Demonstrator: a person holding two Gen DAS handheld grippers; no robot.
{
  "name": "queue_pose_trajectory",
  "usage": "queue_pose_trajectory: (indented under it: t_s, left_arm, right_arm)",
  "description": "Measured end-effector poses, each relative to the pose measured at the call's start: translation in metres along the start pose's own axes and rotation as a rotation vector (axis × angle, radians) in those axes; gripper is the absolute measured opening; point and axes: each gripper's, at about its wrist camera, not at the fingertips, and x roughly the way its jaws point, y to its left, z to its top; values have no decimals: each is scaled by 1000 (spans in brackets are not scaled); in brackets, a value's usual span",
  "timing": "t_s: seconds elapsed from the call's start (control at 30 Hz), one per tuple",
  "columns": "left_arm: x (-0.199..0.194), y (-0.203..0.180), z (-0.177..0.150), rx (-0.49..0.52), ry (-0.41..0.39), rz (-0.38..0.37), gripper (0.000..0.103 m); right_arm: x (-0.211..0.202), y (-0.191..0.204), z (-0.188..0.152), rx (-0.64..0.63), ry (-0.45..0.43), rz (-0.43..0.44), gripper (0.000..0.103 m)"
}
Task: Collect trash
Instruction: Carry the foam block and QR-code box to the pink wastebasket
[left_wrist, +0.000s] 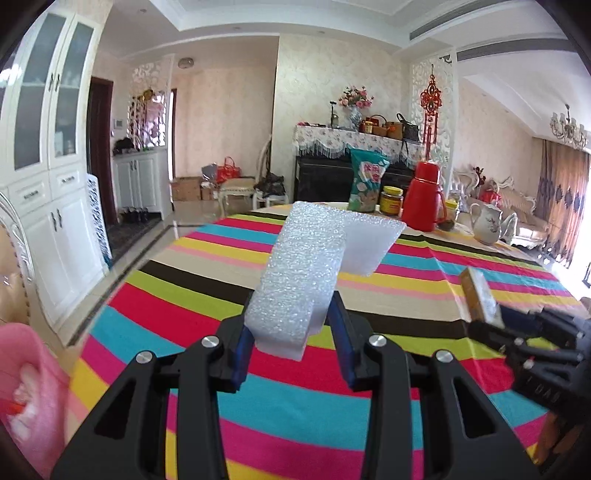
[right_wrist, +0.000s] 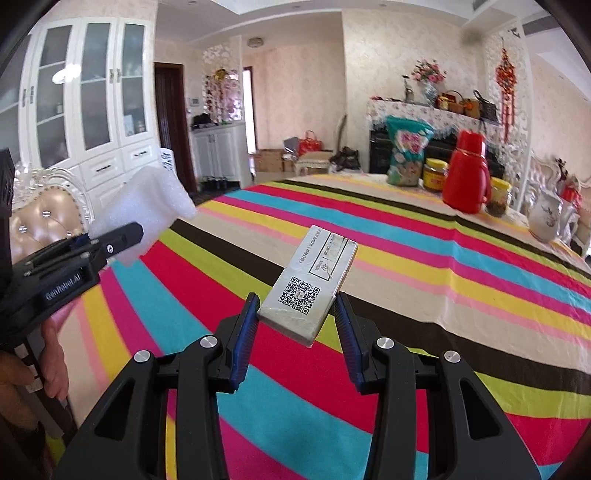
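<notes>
Foam sheet (left_wrist: 295, 284) and box (right_wrist: 310, 284) sit clamped in hand-held grippers, thermos (left_wrist: 424, 195) seemingly well beyond.

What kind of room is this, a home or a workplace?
Most likely a home dining and living room: a table under a striped cloth, white glass-door cabinets, a red thermos, and an ornate sofa at the far side.

The left wrist camera sat just behind its own black two-finger left gripper (left_wrist: 293, 343), close above the striped multicoloured tablecloth (left_wrist: 207, 317), facing along the table toward the red plastic thermos jug (left_wrist: 424, 197) at the far end. The right wrist camera looked likewise past its right gripper (right_wrist: 297, 332). Both views shared the cloth, jug and white glass-fronted cabinet (right_wrist: 88, 96); each caught the other gripper at its edge.
</notes>
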Motion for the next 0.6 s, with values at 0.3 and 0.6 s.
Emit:
queue_pose_trajectory:
  t_s: [0.3,0.6]
  left_arm:
    - [-49,53,-16,9,-9,86,37]
    - [-92,100,-34,6,-15,168,37]
  right_arm:
    - [-18,65,5,-99,-17,112,40]
    - [-21,148,9,-217,-11,246,40]
